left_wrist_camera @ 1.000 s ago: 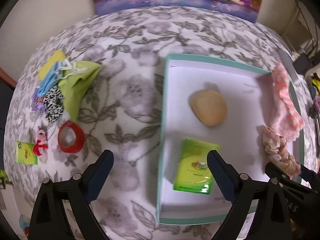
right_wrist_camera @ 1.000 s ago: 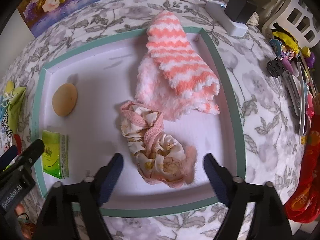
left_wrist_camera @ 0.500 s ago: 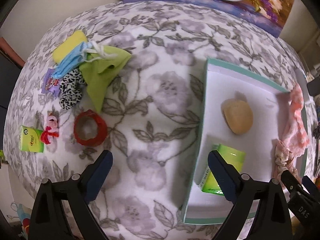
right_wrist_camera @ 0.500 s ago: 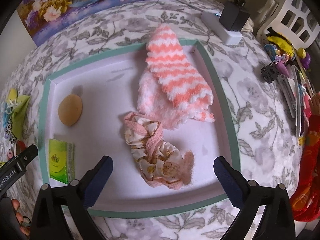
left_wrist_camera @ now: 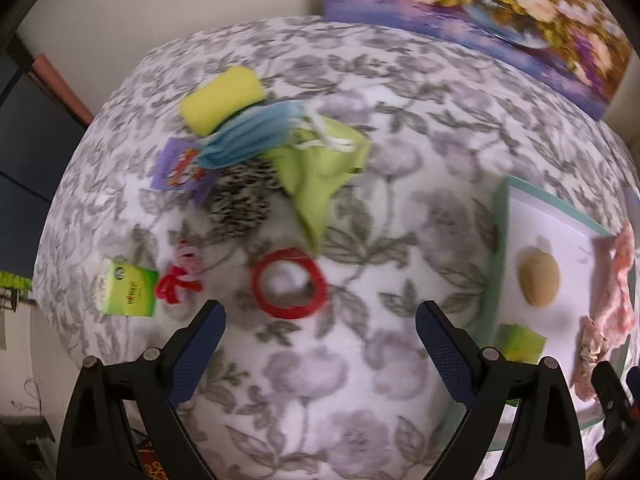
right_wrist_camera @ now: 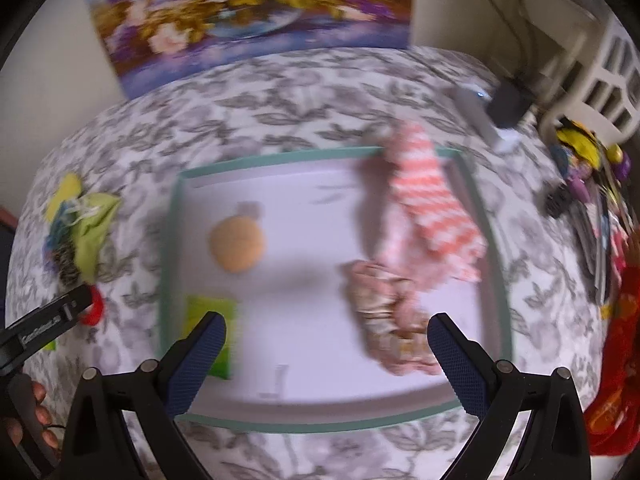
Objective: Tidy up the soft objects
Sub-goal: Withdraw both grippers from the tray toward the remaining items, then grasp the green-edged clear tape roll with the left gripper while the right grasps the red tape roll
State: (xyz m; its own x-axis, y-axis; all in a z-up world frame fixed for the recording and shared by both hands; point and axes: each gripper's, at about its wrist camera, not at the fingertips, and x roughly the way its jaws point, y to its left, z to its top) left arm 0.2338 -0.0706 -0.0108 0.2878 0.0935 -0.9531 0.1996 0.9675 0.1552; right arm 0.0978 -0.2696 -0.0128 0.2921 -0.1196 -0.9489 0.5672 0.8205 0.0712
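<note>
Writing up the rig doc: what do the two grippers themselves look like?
Both match: the left gripper and right gripper have matte black plastic arms with silver screw heads, and each finger carries a dark blue textured pad. The right wrist view shows the left gripper's black body side-on with white lettering, too blurred to read. No cables are visible on either gripper.

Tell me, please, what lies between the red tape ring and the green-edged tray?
Nothing lies there. In the left wrist view, only bare flowered cloth shows between the red tape ring and the tray.
</note>
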